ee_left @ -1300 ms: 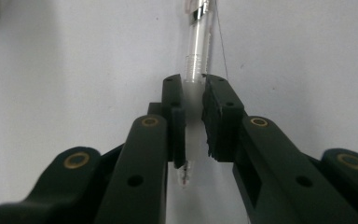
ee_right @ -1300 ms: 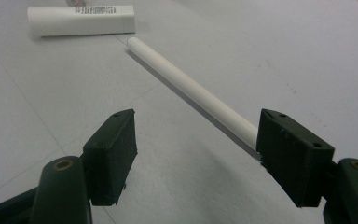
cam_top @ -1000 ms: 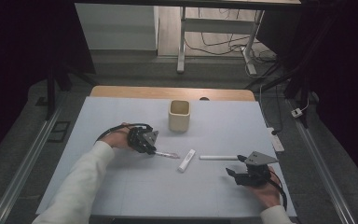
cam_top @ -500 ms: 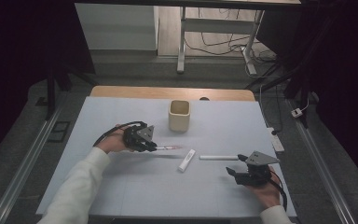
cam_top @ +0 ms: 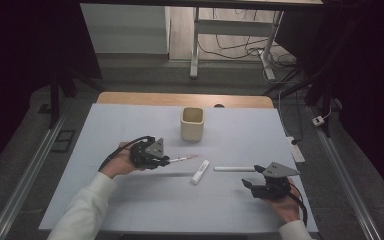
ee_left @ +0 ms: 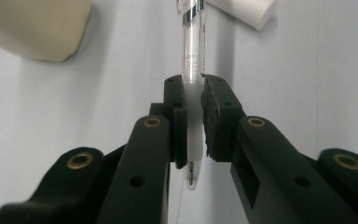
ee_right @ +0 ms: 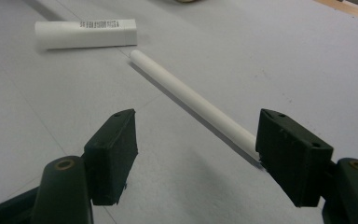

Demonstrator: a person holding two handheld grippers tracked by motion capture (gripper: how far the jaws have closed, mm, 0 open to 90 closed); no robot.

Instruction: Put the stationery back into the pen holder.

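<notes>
Nearest to me, my right hand-held gripper (cam_top: 252, 184) rests low on the pale grey bench (cam_top: 130, 210) with its jaws spread wide and nothing between the pads; in the right gripper view a long white round stick (ee_right: 191, 99) runs past the inner face of one jaw, its near end hidden behind that jaw, so I cannot tell whether it touches.

Just beyond it lies a short white rectangular tube with a printed label (ee_right: 86, 33), flat on the bench.

My left hand-held gripper (ee_left: 195, 122) is clamped on a slim pen with a clear plastic barrel (ee_left: 191, 51): frosted white grip sleeve between the pads, metal band above it, writing tip poking out toward the camera. In the high view the pen (cam_top: 182, 159) sticks out level from the jaws, above the bench, pointing toward the centre.

Farthest off stands a cream square-sided cup (cam_top: 192, 123), upright, near the pen; I cannot see anything inside it.
</notes>
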